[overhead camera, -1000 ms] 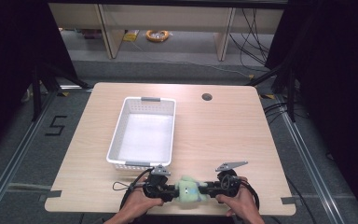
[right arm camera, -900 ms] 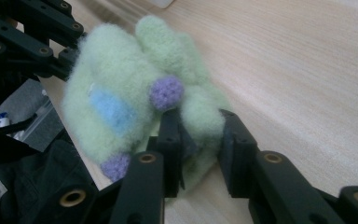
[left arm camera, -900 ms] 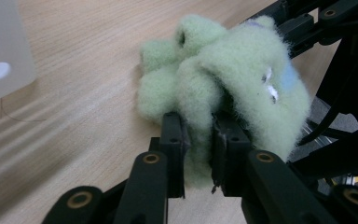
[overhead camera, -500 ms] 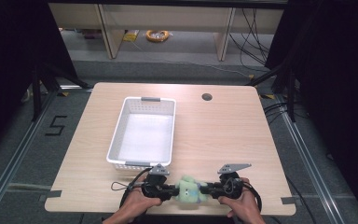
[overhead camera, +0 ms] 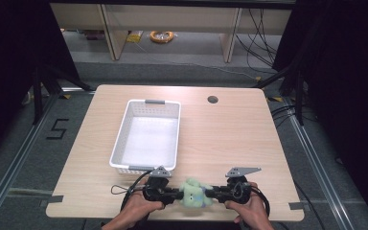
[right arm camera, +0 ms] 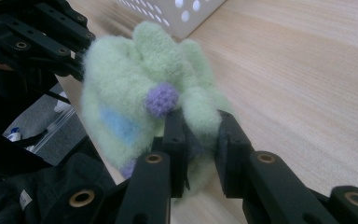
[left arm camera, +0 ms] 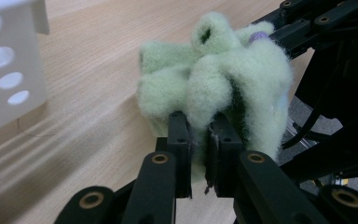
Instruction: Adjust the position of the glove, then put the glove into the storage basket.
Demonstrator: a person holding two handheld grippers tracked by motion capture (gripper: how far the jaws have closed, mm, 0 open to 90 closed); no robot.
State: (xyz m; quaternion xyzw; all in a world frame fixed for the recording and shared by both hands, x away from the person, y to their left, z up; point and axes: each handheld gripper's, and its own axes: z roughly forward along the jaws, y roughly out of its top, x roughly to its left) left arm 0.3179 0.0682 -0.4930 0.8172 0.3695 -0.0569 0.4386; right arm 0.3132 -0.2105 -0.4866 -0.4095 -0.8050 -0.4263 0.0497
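— Surface and surroundings?
— Pale wooden rectangular table (overhead camera: 230, 139), round dark cable hole (overhead camera: 212, 99) far right of the white perforated plastic basket (overhead camera: 147, 136). Grey floor (overhead camera: 38, 158) around, metal rails (overhead camera: 7, 177) left of the basket, past the table edge. Beyond the basket, light wooden shelving (overhead camera: 172, 21) with a coiled orange cable (overhead camera: 162, 36) on the floor beneath. Dark curtains on both sides.

— Containers and contents?
— Just that white basket, lying lengthwise on the left half of the table. Inside, bare white bottom; no contents to see.

— And the thing in hand?
— Fluffy pale-green plush toy with a purple knob and a blue patch (overhead camera: 193, 192), just right of the basket's near edge, close to the front rim of the table. Gripped from both sides at once.

— Grippers?
— Left gripper (left arm camera: 198, 140) clenched on a fold of the green fleece, jaws nearly together with fabric between. Right gripper (right arm camera: 199, 133) likewise clamped on the plush, just beneath the purple knob. In the high view, left gripper (overhead camera: 171, 194) and right gripper (overhead camera: 214, 193) facing each other, toy between, a hand behind each.
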